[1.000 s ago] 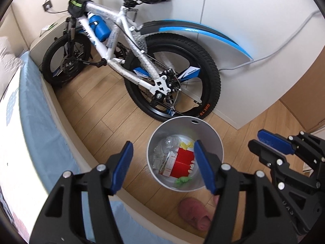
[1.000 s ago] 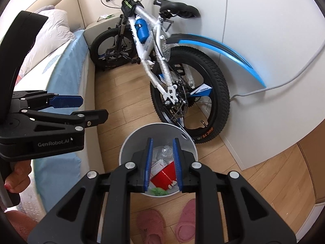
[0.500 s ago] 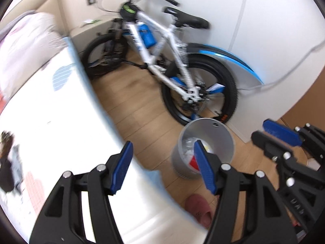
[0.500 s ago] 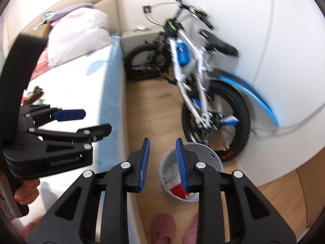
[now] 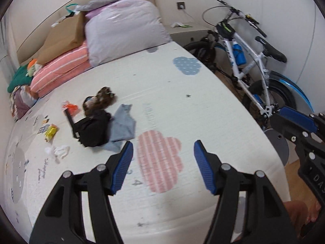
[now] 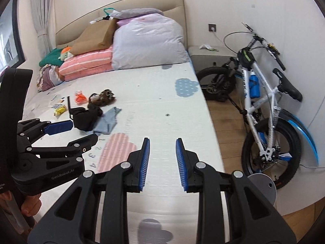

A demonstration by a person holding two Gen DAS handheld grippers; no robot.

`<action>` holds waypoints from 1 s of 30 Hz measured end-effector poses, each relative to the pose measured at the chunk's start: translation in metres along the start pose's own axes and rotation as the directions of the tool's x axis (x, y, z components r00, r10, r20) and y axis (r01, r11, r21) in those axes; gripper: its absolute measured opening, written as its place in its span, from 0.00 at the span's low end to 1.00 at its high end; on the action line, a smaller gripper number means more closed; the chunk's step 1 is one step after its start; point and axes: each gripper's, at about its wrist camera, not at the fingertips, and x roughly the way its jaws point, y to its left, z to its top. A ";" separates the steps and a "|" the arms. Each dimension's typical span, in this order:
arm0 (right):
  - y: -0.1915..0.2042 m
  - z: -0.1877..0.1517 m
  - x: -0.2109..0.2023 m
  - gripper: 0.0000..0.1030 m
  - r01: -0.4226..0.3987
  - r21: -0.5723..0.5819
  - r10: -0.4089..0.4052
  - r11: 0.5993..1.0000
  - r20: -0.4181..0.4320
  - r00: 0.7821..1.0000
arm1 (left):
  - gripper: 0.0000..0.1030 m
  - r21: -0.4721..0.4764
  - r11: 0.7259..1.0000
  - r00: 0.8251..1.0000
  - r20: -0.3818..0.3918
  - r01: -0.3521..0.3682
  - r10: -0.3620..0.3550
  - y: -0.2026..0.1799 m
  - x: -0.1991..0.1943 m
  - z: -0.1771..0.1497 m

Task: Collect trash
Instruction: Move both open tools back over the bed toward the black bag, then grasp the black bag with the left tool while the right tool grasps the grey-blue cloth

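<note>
Both grippers hover over the bed (image 5: 182, 105), open and empty. My left gripper (image 5: 163, 165) points at the mat's pink cloud. My right gripper (image 6: 162, 162) is beside it. Trash lies on the bed's left part: an orange wrapper (image 5: 71, 107), a yellow wrapper (image 5: 50, 132) and a crumpled white tissue (image 5: 59, 151). The wrappers also show in the right wrist view (image 6: 80, 98). The grey trash bin (image 6: 263, 185) stands on the floor by the bed's right side, partly hidden by the bed's edge.
A black garment (image 5: 93, 129), a blue-grey cloth (image 5: 121, 126) and a brown furry thing (image 5: 101, 99) lie by the trash. Pillows and bedding (image 5: 121, 30) are piled at the headboard. A white and blue bicycle (image 6: 262, 109) leans on the wall.
Both grippers have swung up and left from above the trash bin to over the bed. The right gripper's jaws have widened. The bin has dropped to the right edge of view.
</note>
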 end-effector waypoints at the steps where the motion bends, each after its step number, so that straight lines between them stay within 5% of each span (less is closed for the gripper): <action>1: 0.015 0.003 0.003 0.24 -0.015 -0.017 0.014 1.000 -0.002 1.000 | 0.61 -0.019 1.000 1.000 0.000 -0.021 0.021 0.016 -0.003 -0.003; 8: 0.104 0.023 0.028 0.24 -0.100 -0.122 0.099 0.987 -0.009 0.995 | 0.61 -0.131 0.984 0.993 -0.012 -0.117 0.117 0.103 -0.008 -0.016; 14: 0.147 0.038 0.059 0.24 -0.139 -0.173 0.137 0.975 -0.023 0.990 | 0.61 -0.217 0.969 0.993 -0.029 -0.121 0.118 0.149 0.017 -0.013; 22: 0.161 0.055 0.119 0.24 -0.139 -0.193 0.132 0.971 -0.051 0.990 | 0.61 -0.246 0.963 0.994 -0.024 -0.107 0.104 0.174 0.069 0.013; 30: 0.154 0.052 0.178 0.24 -0.140 -0.161 0.124 0.977 -0.104 0.987 | 0.58 -0.254 0.967 0.998 -0.060 -0.033 0.018 0.178 0.128 0.013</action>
